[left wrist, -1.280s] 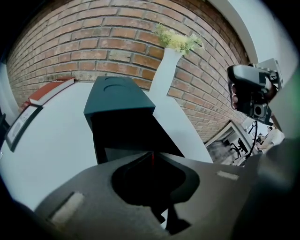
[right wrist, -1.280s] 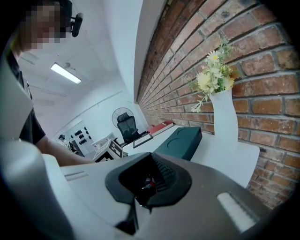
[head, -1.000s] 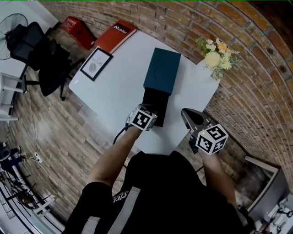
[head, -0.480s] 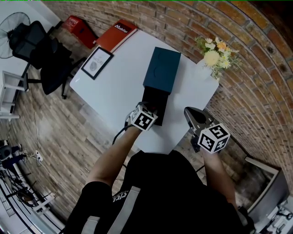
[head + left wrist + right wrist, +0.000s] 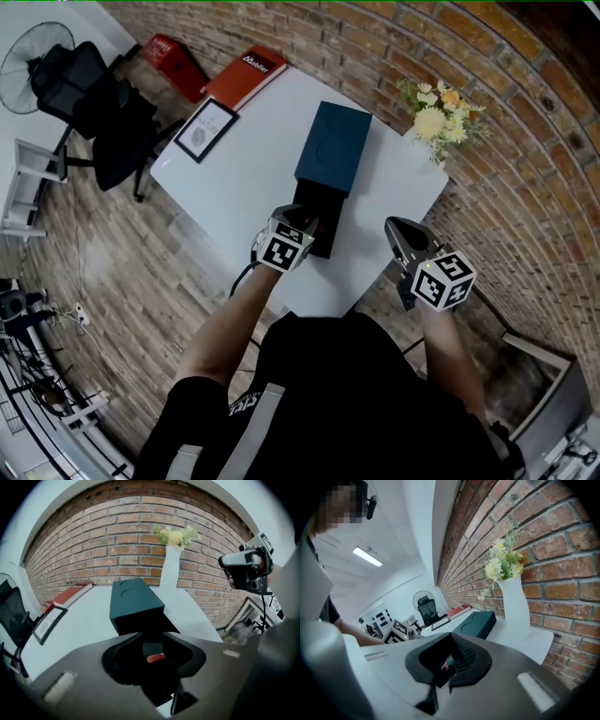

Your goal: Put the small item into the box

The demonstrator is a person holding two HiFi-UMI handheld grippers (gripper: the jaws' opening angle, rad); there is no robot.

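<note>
Head view: a dark teal rectangular box (image 5: 333,150) sits on a white table (image 5: 244,178), with its black tray (image 5: 323,211) pulled out at the near end. The left gripper (image 5: 306,225) is at that tray's front. The right gripper (image 5: 397,232) is right of the box, well apart from it, and neither jaw gap is readable here. Only the left gripper view shows the small red oblong item (image 5: 156,657): the jaws are nearly together and the item bridges the narrow gap, over the tray just before the box. Whether it touches the tray floor is unclear. Right gripper view: the jaws are closed, with a thin red-and-white sliver (image 5: 449,662) in the hollow behind them, too small to identify. The tray's far end is hidden inside the box.
</note>
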